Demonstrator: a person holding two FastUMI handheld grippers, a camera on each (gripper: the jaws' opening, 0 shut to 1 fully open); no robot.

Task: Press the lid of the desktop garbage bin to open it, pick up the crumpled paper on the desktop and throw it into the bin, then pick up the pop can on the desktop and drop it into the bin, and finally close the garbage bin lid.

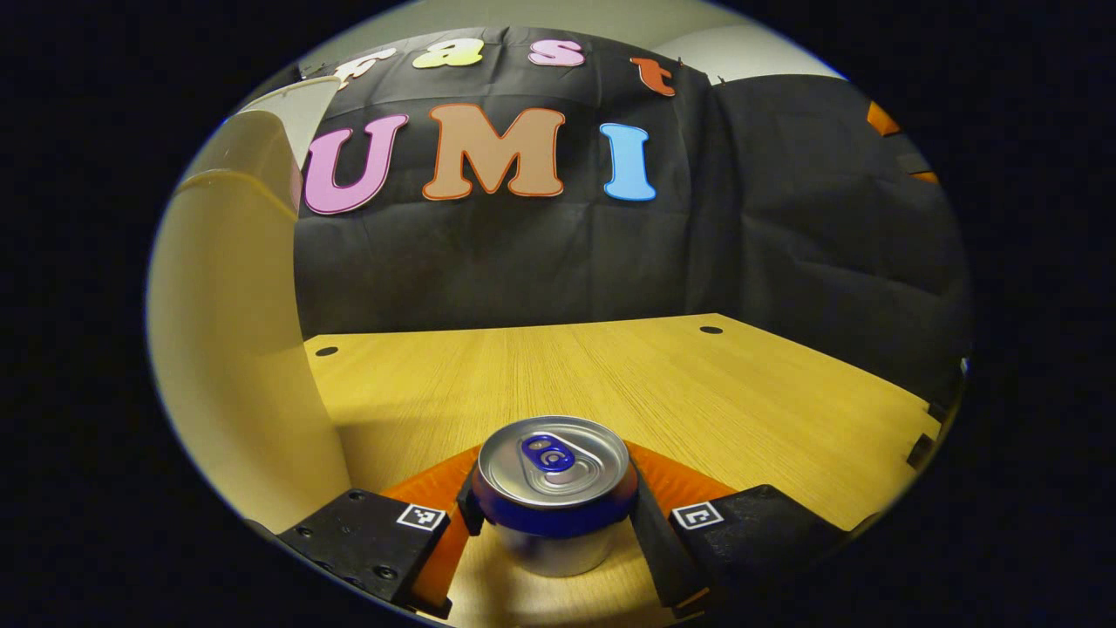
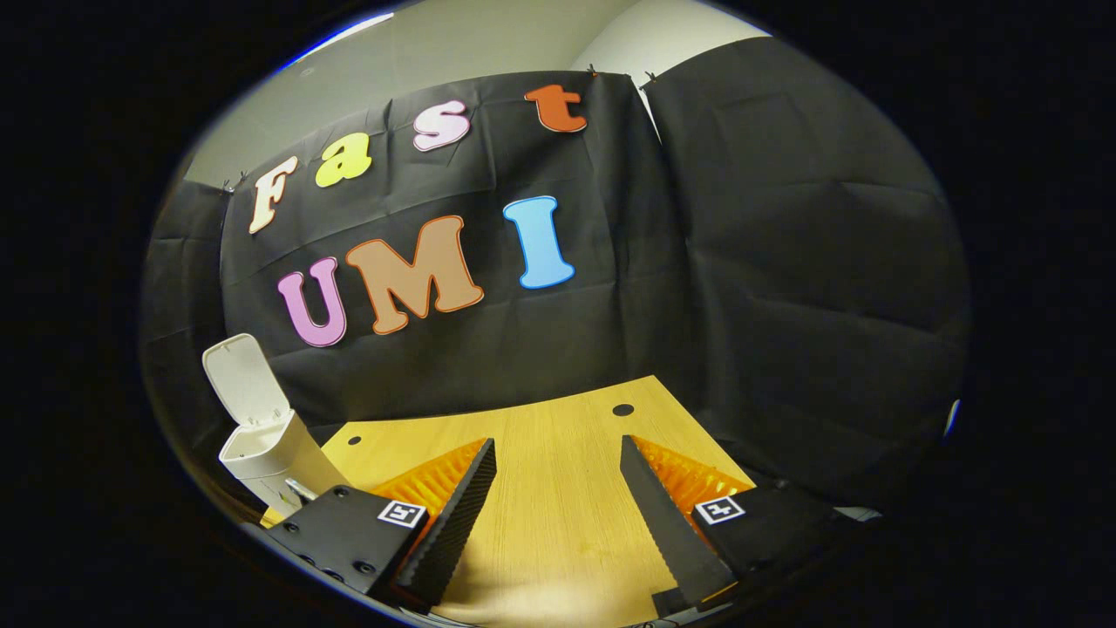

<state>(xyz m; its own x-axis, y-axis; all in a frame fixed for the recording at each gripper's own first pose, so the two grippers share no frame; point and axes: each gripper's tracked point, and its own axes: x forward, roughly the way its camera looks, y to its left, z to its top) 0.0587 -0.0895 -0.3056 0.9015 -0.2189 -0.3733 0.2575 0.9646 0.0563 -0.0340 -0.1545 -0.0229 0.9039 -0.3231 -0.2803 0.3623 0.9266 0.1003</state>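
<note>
A silver pop can (image 1: 554, 475) with a blue band and blue pull tab stands upright between the fingers of my left gripper (image 1: 554, 516), and both fingers press on its sides. Whether its base touches the wooden desktop (image 1: 663, 384) I cannot tell. The cream garbage bin (image 1: 231, 349) rises close on the left of the left gripper view, its lid (image 1: 305, 113) raised. In the right gripper view the same bin (image 2: 266, 458) stands at the far left with its lid (image 2: 244, 379) tipped up. My right gripper (image 2: 558, 515) hangs open over the desktop with nothing between its fingers.
The wooden desktop (image 2: 558, 453) has small dark holes (image 2: 622, 409) near its back edge. Black cloth walls close the booth behind and to the right, right at the table's edges.
</note>
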